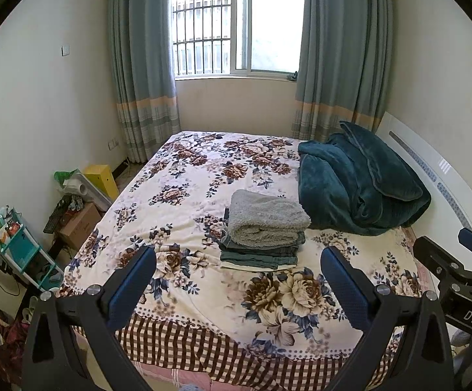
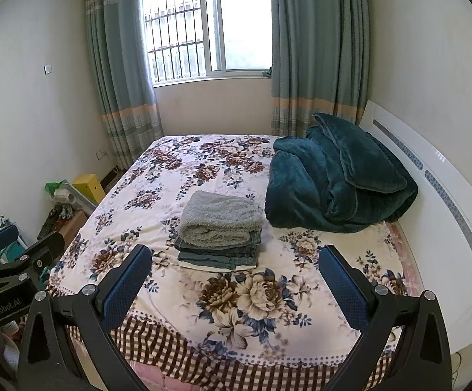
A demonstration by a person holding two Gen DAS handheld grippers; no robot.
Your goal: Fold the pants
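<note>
A stack of folded clothes (image 1: pixel 262 244) (image 2: pixel 218 247) sits in the middle of the bed, dark denim pants underneath and a grey fleecy folded piece (image 1: pixel 267 216) (image 2: pixel 219 216) on top. My left gripper (image 1: pixel 237 280) is open above the bed's near edge, well short of the stack, nothing between its blue pads. My right gripper (image 2: pixel 234 278) is open too, likewise held back from the stack and empty. The right gripper shows at the right edge of the left wrist view (image 1: pixel 457 260); the left gripper shows at the left edge of the right wrist view (image 2: pixel 18 247).
The bed has a floral cover (image 1: pixel 203 179) (image 2: pixel 236 293). A crumpled teal blanket (image 1: pixel 359 179) (image 2: pixel 337 172) lies at its right side against a white headboard (image 2: pixel 431 179). Boxes, a yellow case (image 1: pixel 102 179) and a teal rack (image 1: pixel 21 247) crowd the floor at left. Curtains flank the window.
</note>
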